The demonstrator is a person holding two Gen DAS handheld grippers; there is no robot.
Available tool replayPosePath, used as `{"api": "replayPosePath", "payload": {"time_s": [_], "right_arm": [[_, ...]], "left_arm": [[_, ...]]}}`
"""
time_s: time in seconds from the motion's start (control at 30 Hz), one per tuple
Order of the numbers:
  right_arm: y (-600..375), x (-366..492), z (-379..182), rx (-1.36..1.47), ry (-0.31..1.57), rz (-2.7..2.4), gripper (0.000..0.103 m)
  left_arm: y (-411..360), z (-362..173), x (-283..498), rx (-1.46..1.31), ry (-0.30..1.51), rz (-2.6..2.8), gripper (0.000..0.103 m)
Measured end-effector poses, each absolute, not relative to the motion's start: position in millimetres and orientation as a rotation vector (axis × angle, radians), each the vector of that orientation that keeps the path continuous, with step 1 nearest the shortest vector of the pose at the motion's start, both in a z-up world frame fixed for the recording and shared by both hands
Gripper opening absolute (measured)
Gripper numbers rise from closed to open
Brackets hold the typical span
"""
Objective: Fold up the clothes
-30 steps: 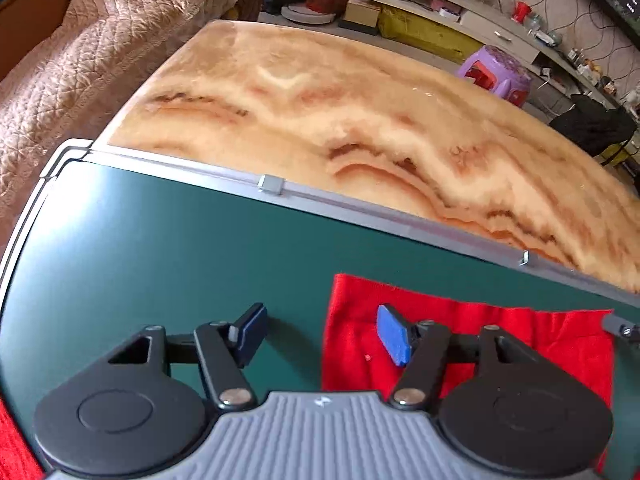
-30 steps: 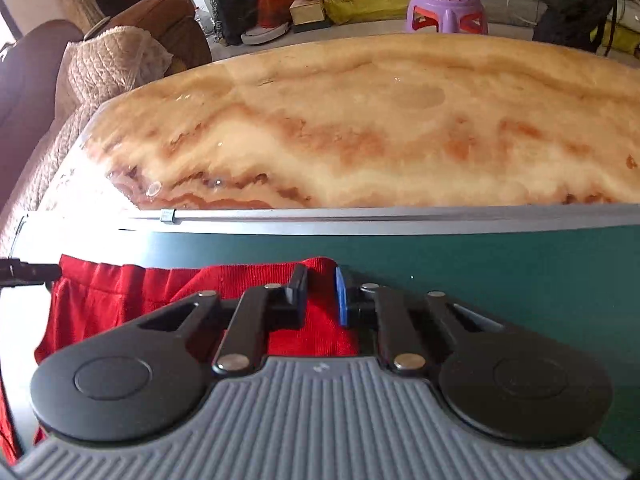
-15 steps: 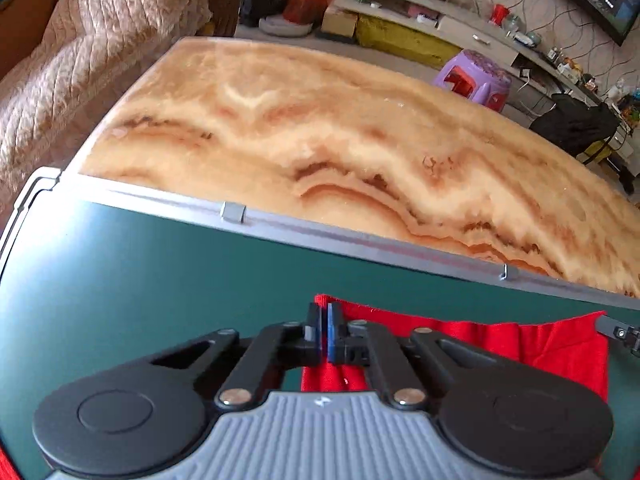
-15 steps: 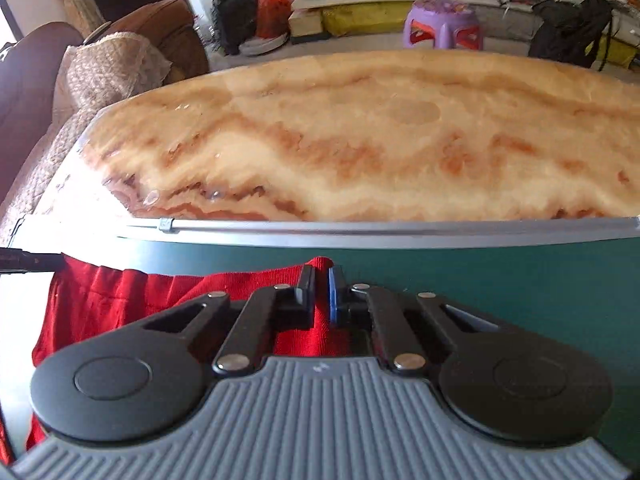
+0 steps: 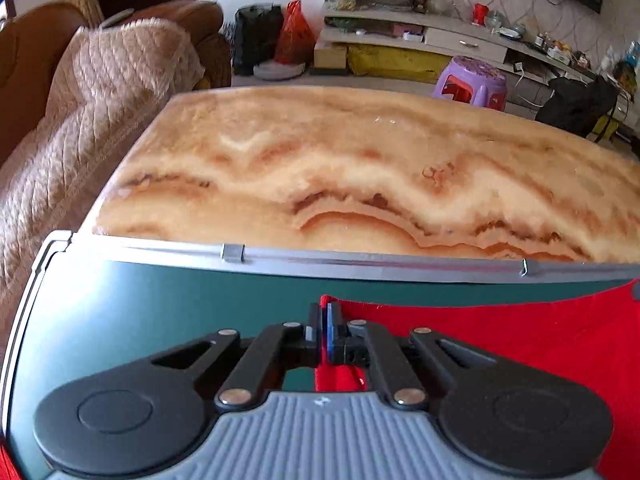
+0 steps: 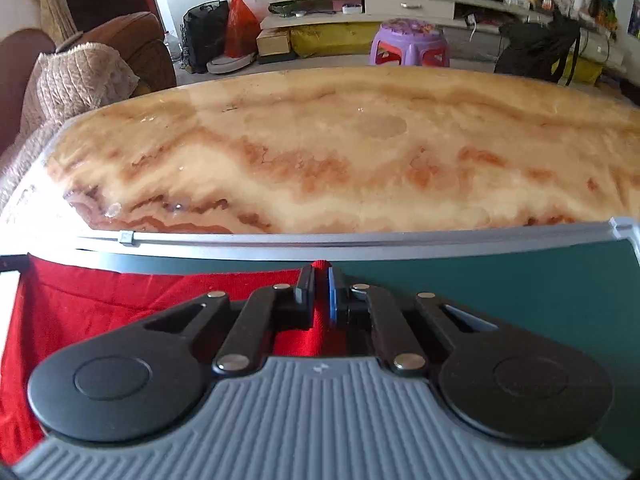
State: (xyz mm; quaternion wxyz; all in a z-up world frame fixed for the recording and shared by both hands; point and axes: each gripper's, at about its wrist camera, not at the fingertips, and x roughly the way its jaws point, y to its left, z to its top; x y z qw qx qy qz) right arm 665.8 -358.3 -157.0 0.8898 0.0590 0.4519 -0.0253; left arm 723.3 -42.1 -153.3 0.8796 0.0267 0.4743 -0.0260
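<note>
Red garment (image 5: 500,344) stretched across a dark green mat (image 5: 140,320), pinched at two far corners by handheld grippers. Left gripper (image 5: 323,320) clamped tight on the garment's far left corner, black and blue pads pressed together with a thin fold of red cloth between them and a small tip of red poking up past the fingertips. From that corner, fabric running off to the right along the mat's far side, more red visible under the gripper's linkage. Bare green mat to the left of the fingers, edged by a silver frame (image 5: 360,262). Beyond the frame, a glossy marble-patterned tabletop (image 5: 340,172); a quilted sofa cover (image 5: 80,120) off to the left, a purple stool (image 5: 476,82) past the table's far edge.

Right gripper (image 6: 319,292) likewise closed on the garment (image 6: 100,312), this time on the far right corner: a thicker bunch of red cloth squeezed between the pads, a rounded nub of it showing just above the fingertips. From there, cloth spreading away to the left, rumpled and taut-looking toward the left edge of the view, where a dark bar (image 6: 14,262) enters the view at the cloth's upper corner. Plain green mat (image 6: 540,300) to the right of the fingers, free of fabric.
</note>
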Motion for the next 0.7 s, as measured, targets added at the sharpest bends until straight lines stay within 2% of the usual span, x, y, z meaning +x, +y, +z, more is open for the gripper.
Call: {"api": "replayPosePath", "payload": {"time_s": [0.03, 0.07, 0.13, 0.2, 0.37, 0.47, 0.7], "right_arm": [[-356, 666, -157, 0.108, 0.934, -0.065, 0.017], [-356, 665, -157, 0.101, 0.930, -0.080, 0.027], [-360, 663, -156, 0.101, 0.917, -0.100, 0.039], [-363, 661, -155, 0.101, 0.905, -0.121, 0.039], [-381, 647, -143, 0.154, 0.868, -0.115, 0.039], [-387, 636, -141, 0.217, 0.909, 0.016, 0.039], [-364, 606, -151, 0.195, 1.009, 0.255, 0.039]], "left_arm": [[-43, -154, 723, 0.067, 0.984, -0.053, 0.003], [-45, -154, 723, 0.079, 0.979, -0.052, 0.003], [-47, -155, 722, 0.104, 0.967, -0.047, 0.006], [-45, -152, 720, 0.102, 0.956, -0.036, 0.013], [-29, -134, 701, 0.045, 0.945, -0.085, 0.013], [-33, -121, 675, 0.003, 0.947, -0.181, 0.013], [-55, -137, 620, 0.019, 1.015, -0.286, 0.014]]}}
